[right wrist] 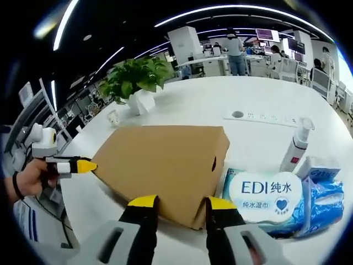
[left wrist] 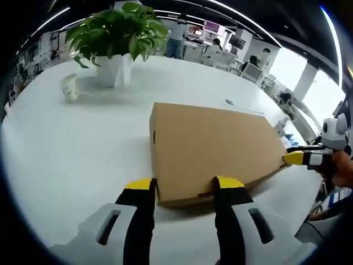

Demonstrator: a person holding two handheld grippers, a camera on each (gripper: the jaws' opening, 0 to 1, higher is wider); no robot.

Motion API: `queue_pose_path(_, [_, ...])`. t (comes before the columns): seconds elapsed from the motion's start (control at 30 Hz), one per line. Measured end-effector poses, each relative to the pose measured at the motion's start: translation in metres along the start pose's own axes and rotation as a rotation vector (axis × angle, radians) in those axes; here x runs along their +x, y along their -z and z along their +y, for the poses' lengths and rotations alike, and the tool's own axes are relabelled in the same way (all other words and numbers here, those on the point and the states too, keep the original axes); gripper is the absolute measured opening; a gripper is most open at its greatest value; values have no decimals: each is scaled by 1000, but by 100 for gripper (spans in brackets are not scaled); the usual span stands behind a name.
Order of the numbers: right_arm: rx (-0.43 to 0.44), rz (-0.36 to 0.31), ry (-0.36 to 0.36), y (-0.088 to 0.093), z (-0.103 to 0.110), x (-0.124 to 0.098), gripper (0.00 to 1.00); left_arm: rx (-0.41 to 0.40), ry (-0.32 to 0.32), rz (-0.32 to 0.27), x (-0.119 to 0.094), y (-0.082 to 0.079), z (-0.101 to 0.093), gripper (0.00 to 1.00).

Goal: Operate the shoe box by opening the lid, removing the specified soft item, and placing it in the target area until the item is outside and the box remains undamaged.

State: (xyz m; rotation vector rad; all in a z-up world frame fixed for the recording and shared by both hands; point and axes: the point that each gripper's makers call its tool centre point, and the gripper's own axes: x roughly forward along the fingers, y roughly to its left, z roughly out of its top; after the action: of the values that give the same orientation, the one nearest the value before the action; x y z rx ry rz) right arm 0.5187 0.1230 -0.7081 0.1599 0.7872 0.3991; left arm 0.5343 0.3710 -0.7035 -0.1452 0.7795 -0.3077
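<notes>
A brown cardboard shoe box [left wrist: 212, 146] lies on the white table [left wrist: 71, 154] with its lid down. My left gripper [left wrist: 185, 185] is open, and its yellow-tipped jaws straddle the box's near corner. The right gripper [left wrist: 300, 158] comes in from the right with its tip at the box's far right corner, a hand behind it. In the right gripper view the box [right wrist: 160, 163] lies straight ahead. My right gripper [right wrist: 182, 203] is open around the near corner. The left gripper [right wrist: 77, 164] touches the box's left corner, held by a hand [right wrist: 27, 179]. What is inside the box is hidden.
A potted plant [left wrist: 113, 38] and a small white object [left wrist: 70, 87] stand at the table's far side. To the right of the box lie a wet-wipes pack [right wrist: 265, 201], a blue packet [right wrist: 325, 199] and a spray bottle [right wrist: 295, 146]. People and desks fill the background.
</notes>
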Motion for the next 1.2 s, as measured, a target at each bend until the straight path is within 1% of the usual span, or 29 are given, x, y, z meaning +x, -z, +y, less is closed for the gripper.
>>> queue_pose_path(0.17, [9,-3,11,-5,-6,2,31,6,4,3,5,-5,-4,42])
queue_pose_path(0.5, [-2,-1,6,-5,-7,1,31,1,8,1,4,-4,-6,42])
queue_pose_path(0.63, [14,-9,5,-5,-9,0,30,7,10,12,4,-4,-6,42])
queue_pose_path(0.77, [37,-33,5,-5,-12,-10,36,42,-1,11,0,-4,-6,40])
queue_pose_path(0.87, [28,-41,3,0,-12,-27,39,41,-3,2,-5,-3,-7,41])
queue_pose_path(0.93, [25,-42,1,7,-18,-36,42,50,-27,-6,-11,-2,-3,42])
queue_pose_path(0.97, [20,-42,9,10,-23,-41,44,60,-33,1,-12,1,-2,42])
queue_pose_path(1.0, [18,-46,20,14,-29,-49,45,71,-25,7,-14,5,-3,42])
queue_pose_path(1.03, [25,-48,28,18,-34,-55,46,69,-26,6,-16,6,-2,44])
queue_pose_path(1.07, [40,-54,40,23,-40,-65,47,68,-24,4,-20,8,-1,45])
queue_pose_path(1.17, [54,-76,72,33,-54,-89,51,58,-5,-14,-33,11,-6,47])
queue_pose_path(1.2, [61,-83,92,38,-60,-101,52,59,10,-18,-38,14,-11,49])
